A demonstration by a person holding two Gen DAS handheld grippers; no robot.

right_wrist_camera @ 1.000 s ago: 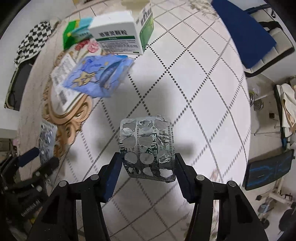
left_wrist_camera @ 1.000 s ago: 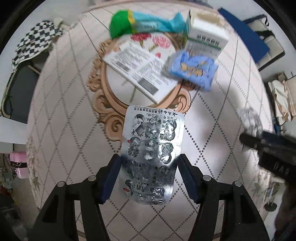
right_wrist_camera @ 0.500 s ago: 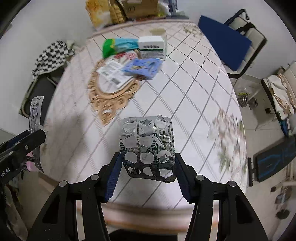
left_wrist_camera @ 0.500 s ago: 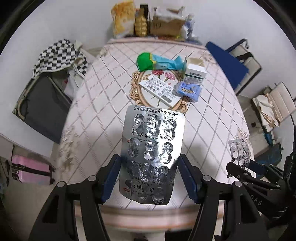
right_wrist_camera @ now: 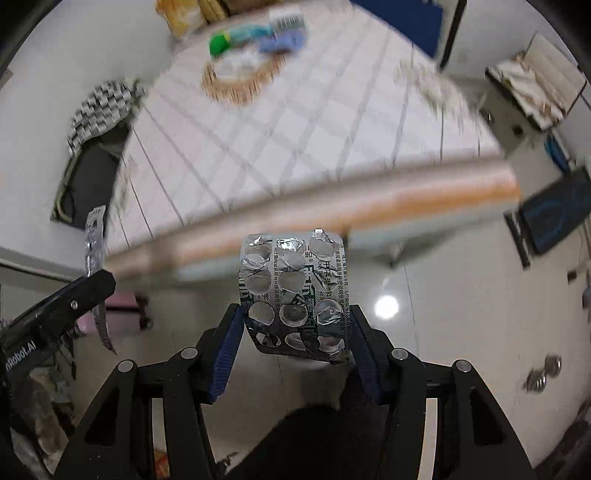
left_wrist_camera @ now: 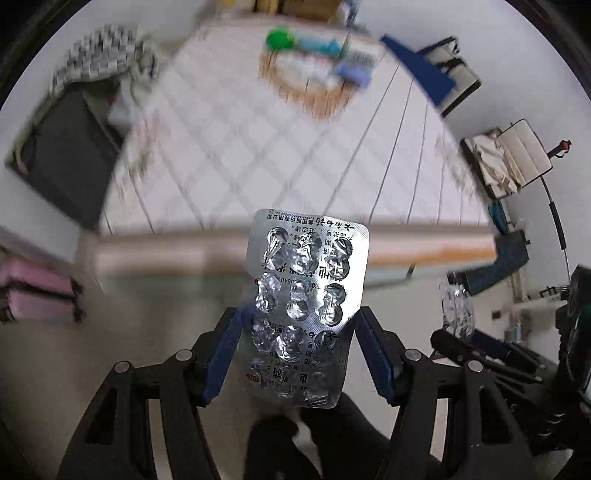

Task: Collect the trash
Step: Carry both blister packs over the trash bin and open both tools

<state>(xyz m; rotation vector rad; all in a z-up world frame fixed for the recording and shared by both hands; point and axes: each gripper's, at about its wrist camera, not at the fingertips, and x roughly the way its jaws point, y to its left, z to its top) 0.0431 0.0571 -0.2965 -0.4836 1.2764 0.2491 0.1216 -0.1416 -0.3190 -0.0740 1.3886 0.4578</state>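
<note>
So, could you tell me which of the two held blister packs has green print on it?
The right gripper's blister pack: green lettering, flat torn foil. The left gripper's pack is plain silver.

**Layout: Both Grippers Off the Table Edge**

The long blister pack (left_wrist_camera: pixel 306 306) sits between the fingers of the left gripper (left_wrist_camera: pixel 299 350), in front of the table (left_wrist_camera: pixel 229 177) edge. The short blister pack (right_wrist_camera: pixel 293 295) sits between the fingers of the right gripper (right_wrist_camera: pixel 295 339), likewise before the edge. At the table's far end lie a wrapper (right_wrist_camera: pixel 236 37) and, to its right, a box (right_wrist_camera: pixel 288 18). A chair (left_wrist_camera: pixel 62 155) stands left of the table.
</note>
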